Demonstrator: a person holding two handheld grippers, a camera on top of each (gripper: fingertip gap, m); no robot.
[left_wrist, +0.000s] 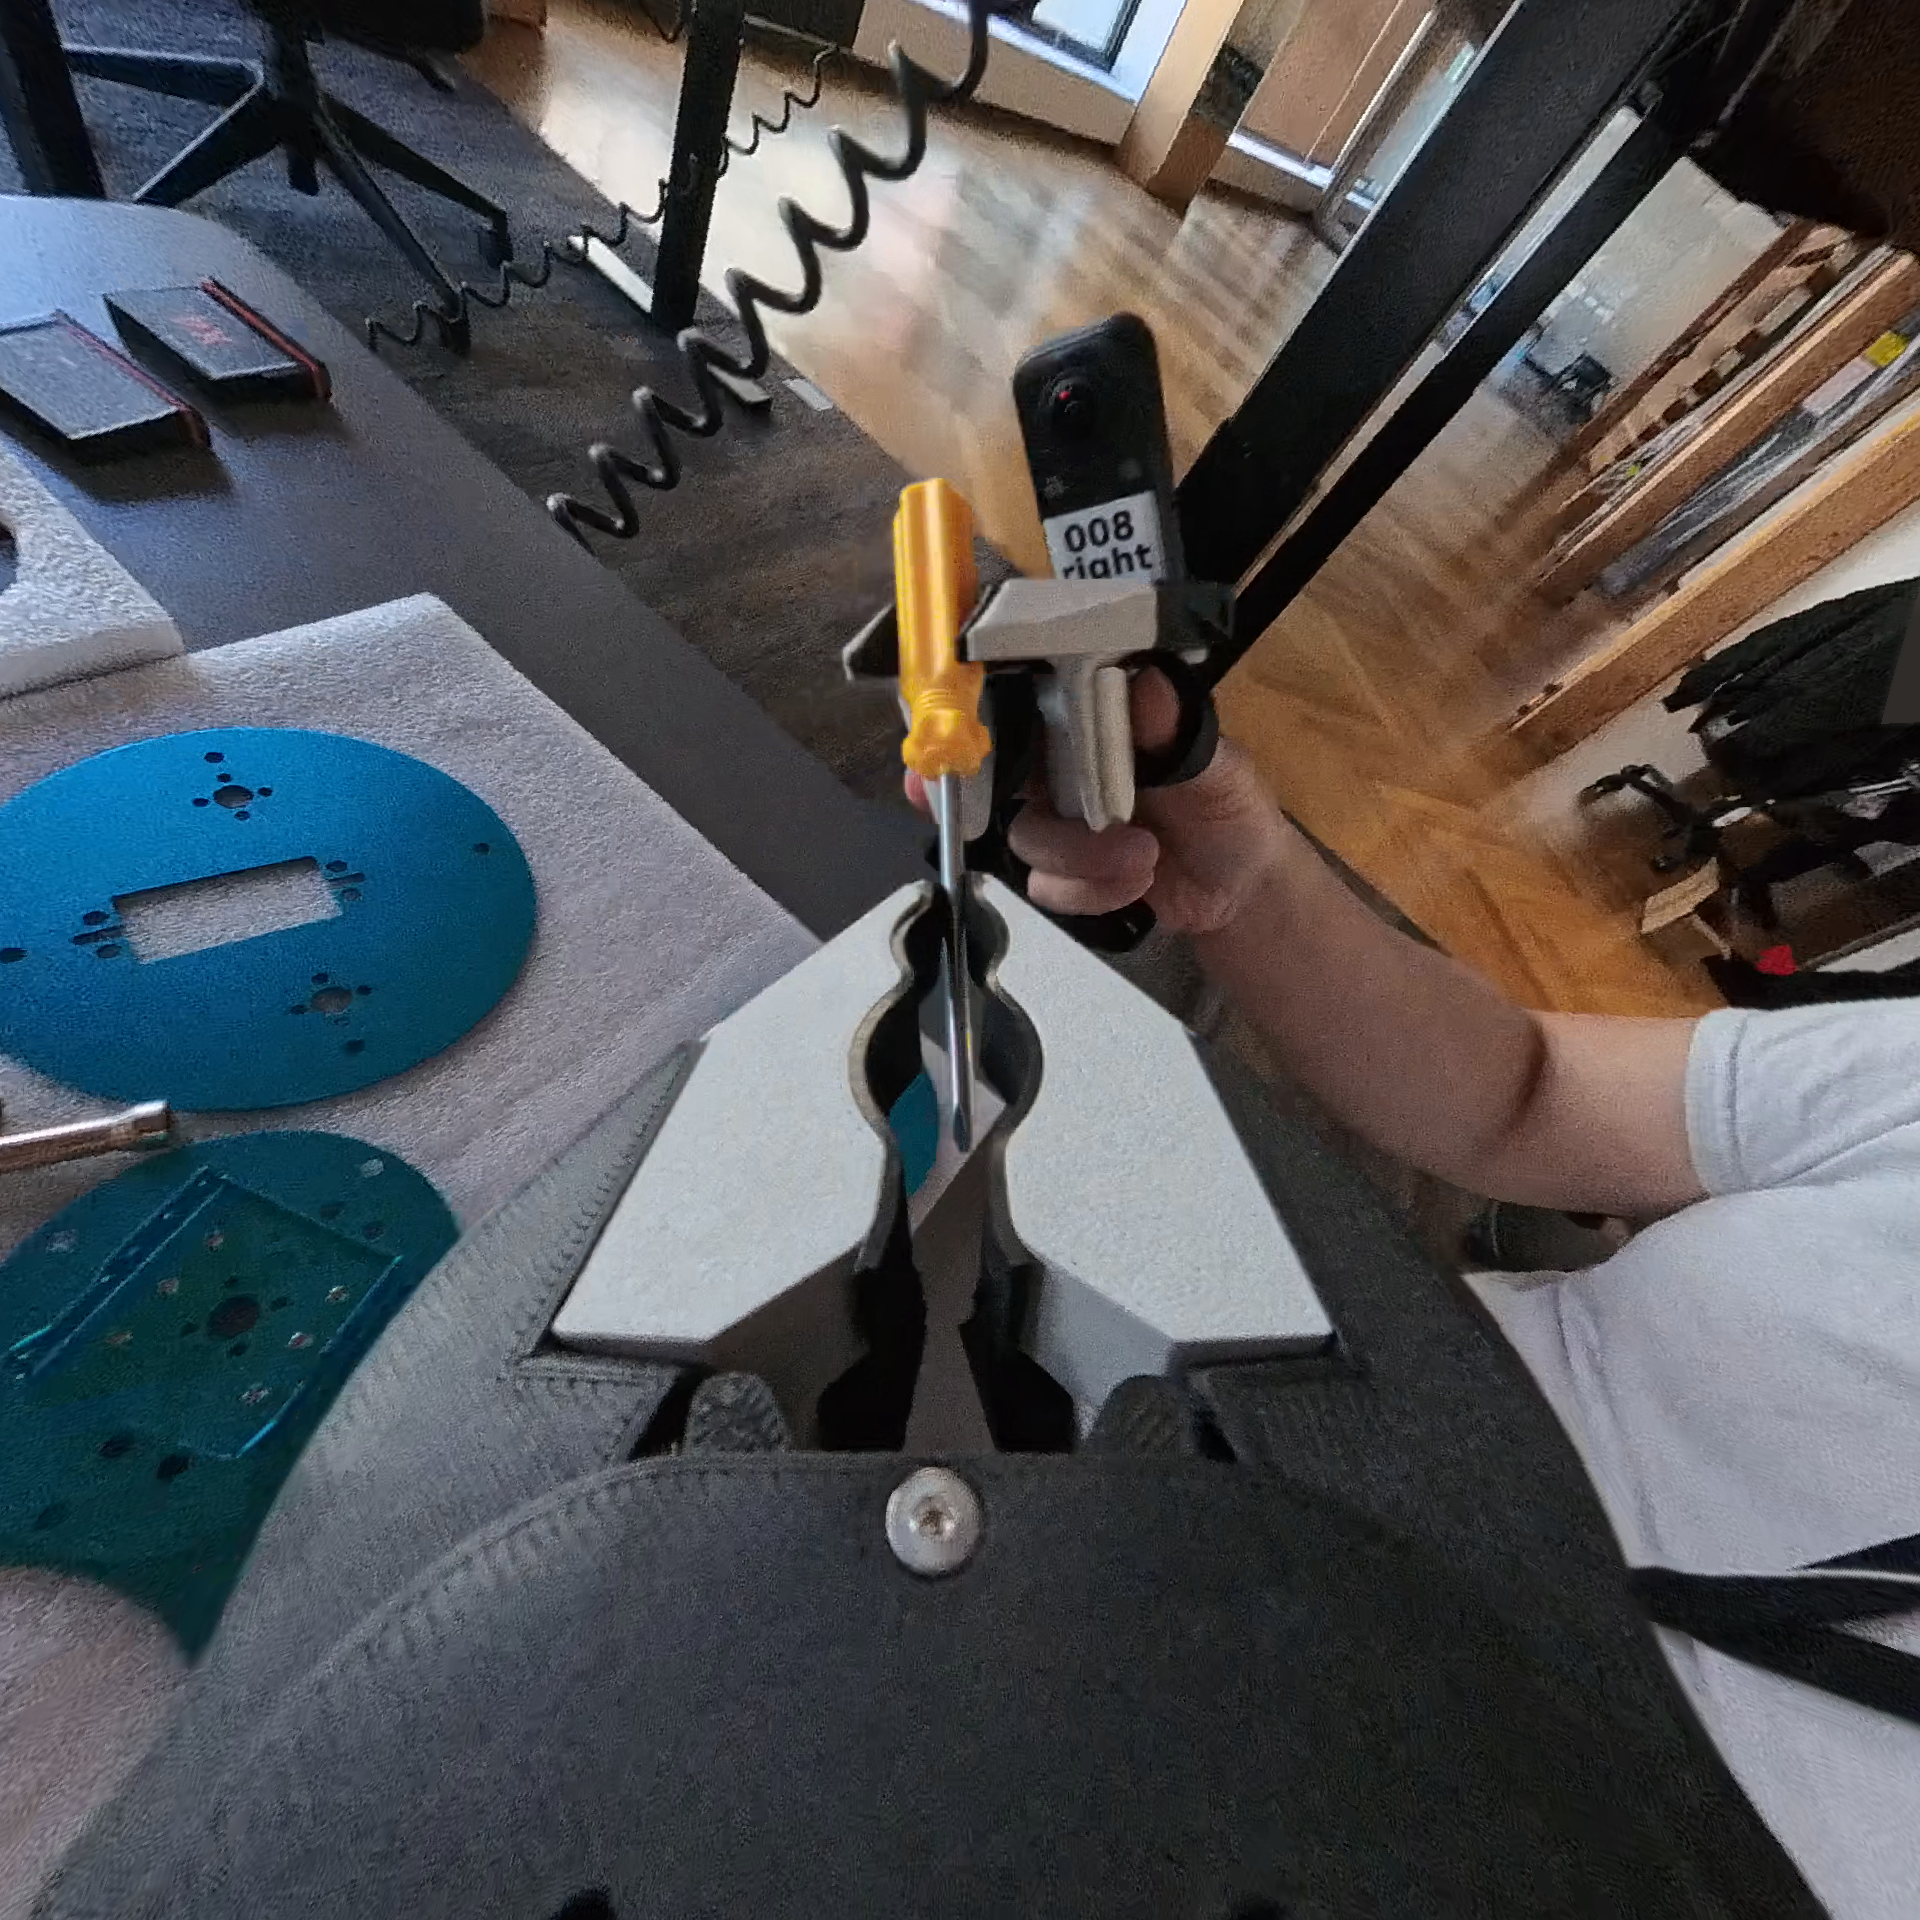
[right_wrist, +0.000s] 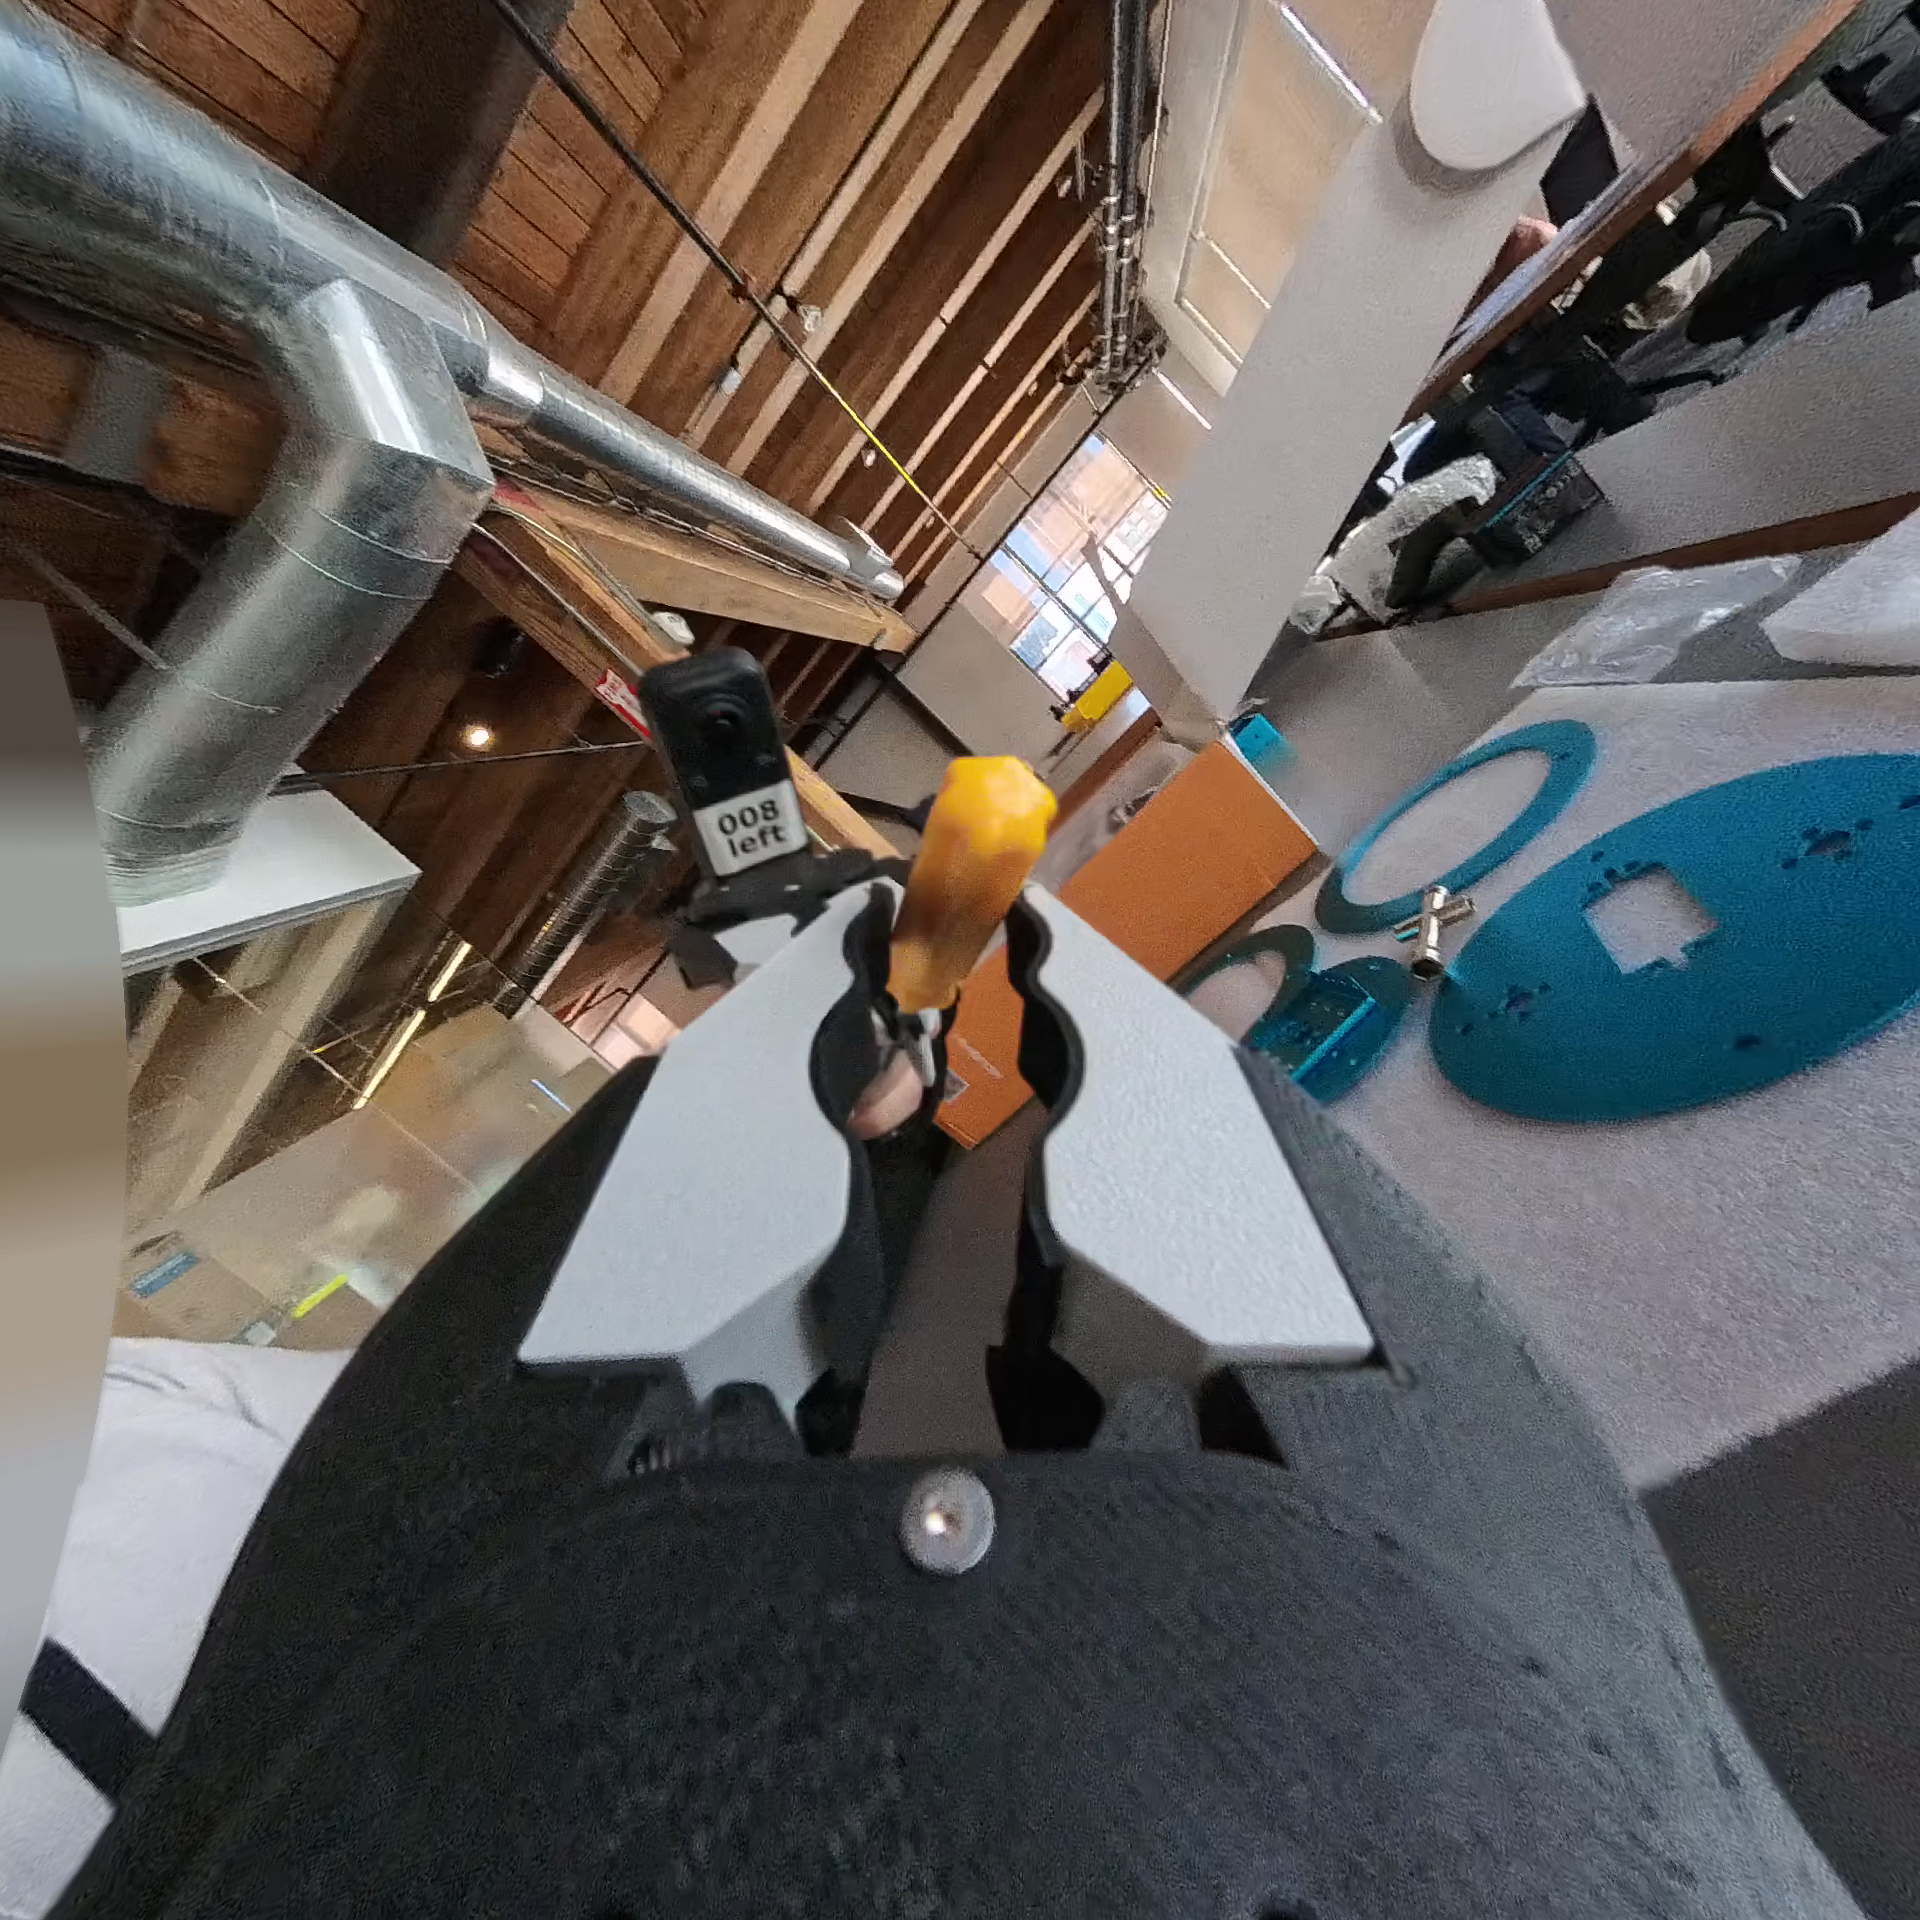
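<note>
The right hand-held gripper (right_wrist: 940, 914) is clamped on the orange plastic handle of a steel-shafted screwdriver (left_wrist: 938, 623). Its shaft runs down between the fingers of the left hand-held gripper (left_wrist: 954, 904), closed on it. At nine o'clock, a round blue metal plate (left_wrist: 249, 914) lies on the counter (left_wrist: 416, 499).

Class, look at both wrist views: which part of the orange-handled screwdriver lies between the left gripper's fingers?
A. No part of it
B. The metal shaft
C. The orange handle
B: in the left wrist view the left gripper's fingers close around the screwdriver's metal shaft, while the right gripper holds the orange handle.
</note>
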